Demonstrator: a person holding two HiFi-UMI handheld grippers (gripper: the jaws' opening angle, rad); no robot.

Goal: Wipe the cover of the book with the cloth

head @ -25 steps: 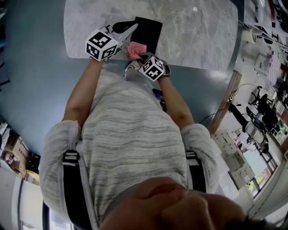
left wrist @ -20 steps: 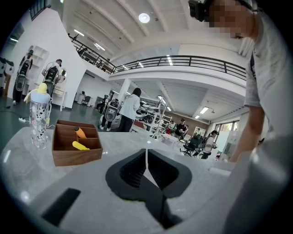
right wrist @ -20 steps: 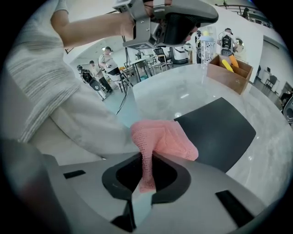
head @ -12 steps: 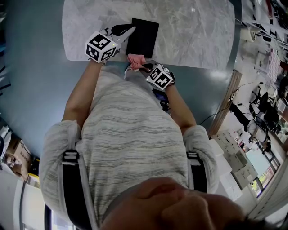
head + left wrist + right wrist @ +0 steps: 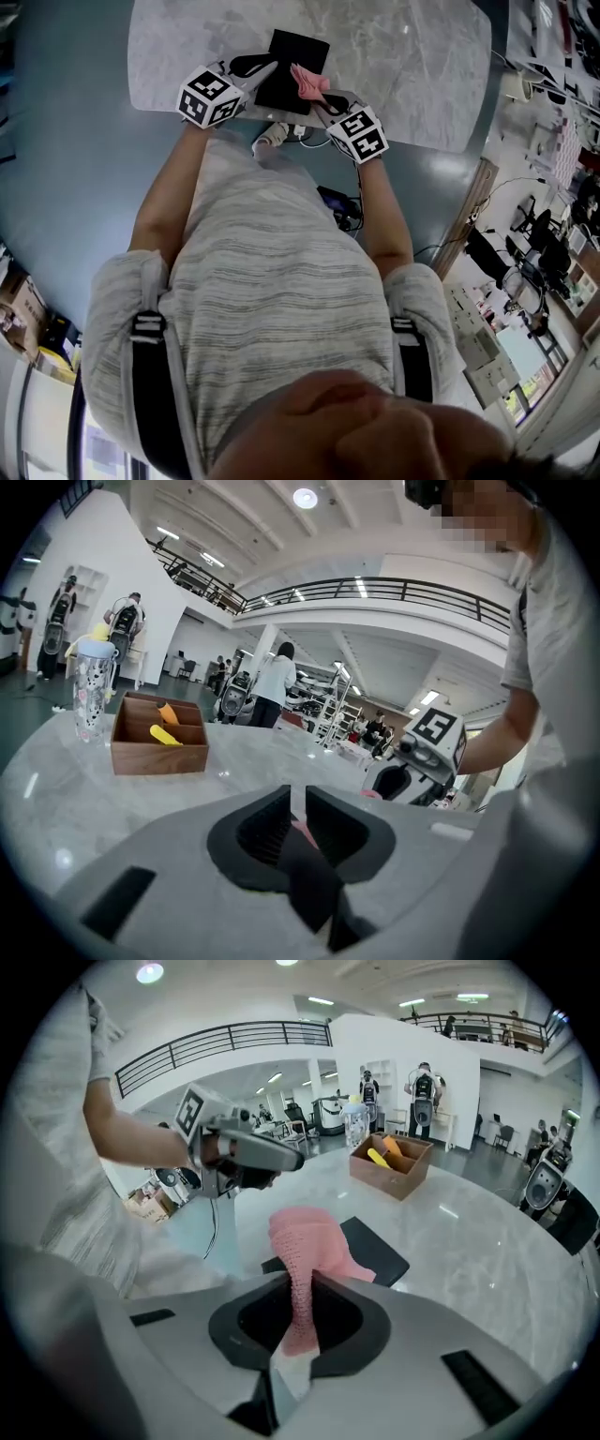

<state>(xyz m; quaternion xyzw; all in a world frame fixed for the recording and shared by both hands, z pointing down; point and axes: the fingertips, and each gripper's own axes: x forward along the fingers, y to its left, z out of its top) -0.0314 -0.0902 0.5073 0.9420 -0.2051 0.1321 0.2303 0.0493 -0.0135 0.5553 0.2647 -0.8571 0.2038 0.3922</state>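
A black book (image 5: 298, 54) lies on the marble table (image 5: 412, 66); its cover (image 5: 375, 1249) also shows in the right gripper view. My left gripper (image 5: 270, 69) grips the book's left edge. In the left gripper view its jaws (image 5: 298, 808) are just opening, with the dark edge of the book (image 5: 314, 883) still pinched between them. My right gripper (image 5: 323, 98) is shut on a pink cloth (image 5: 309, 81). The cloth (image 5: 309, 1241) stands bunched up over the book's near right part. The left gripper (image 5: 246, 1152) shows to the upper left in the right gripper view.
A wooden box (image 5: 157, 735) with yellow and orange items and a patterned tumbler (image 5: 92, 688) stand farther back on the table. The table's near edge (image 5: 234, 120) runs just under both grippers. A dark device with cables (image 5: 339, 204) lies on the floor by the person.
My right gripper has carried the pink cloth up and to the right, from the table's near edge onto the book. The left gripper has stayed at the book's left edge.
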